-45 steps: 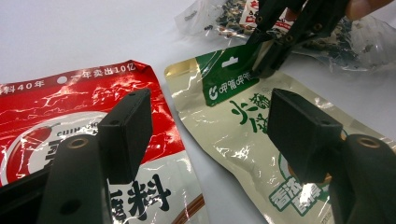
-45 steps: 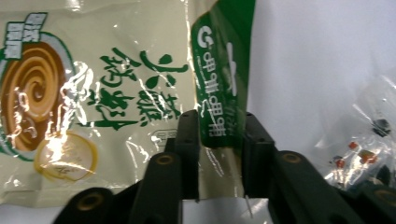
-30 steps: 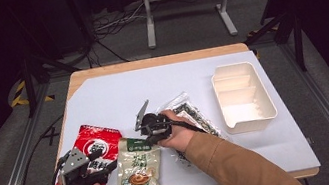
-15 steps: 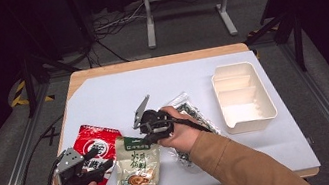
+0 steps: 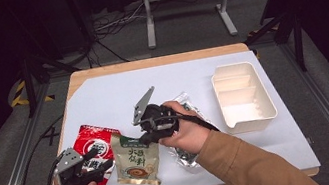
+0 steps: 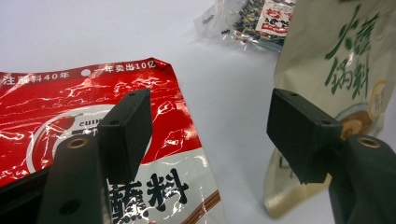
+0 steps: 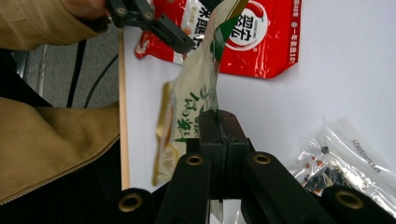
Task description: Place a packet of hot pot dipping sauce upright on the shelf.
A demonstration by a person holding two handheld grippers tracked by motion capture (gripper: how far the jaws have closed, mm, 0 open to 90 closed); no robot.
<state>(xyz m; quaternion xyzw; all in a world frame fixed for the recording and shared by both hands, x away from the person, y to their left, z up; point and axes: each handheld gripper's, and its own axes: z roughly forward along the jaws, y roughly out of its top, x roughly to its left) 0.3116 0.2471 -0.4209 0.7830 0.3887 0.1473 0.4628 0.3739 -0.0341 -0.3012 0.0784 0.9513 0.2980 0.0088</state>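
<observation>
The right gripper (image 5: pixel 148 134) is pinching the beige-and-green foil sauce pouch (image 5: pixel 136 161) near the table's front edge; its jaws are clamped tight. The left gripper (image 5: pixel 94 166) is hovering open-jawed over the red glossy sauce packet (image 5: pixel 94 140).

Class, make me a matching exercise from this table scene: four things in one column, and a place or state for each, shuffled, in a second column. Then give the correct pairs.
Things:
1. beige pouch
2. red pouch
3. white tray
4. clear packet

Places or states:
A. under the open left gripper
B. at the table's right side
C. clamped by the right gripper
D. behind the right hand

Pairs: 1-C, 2-A, 3-B, 4-D
</observation>
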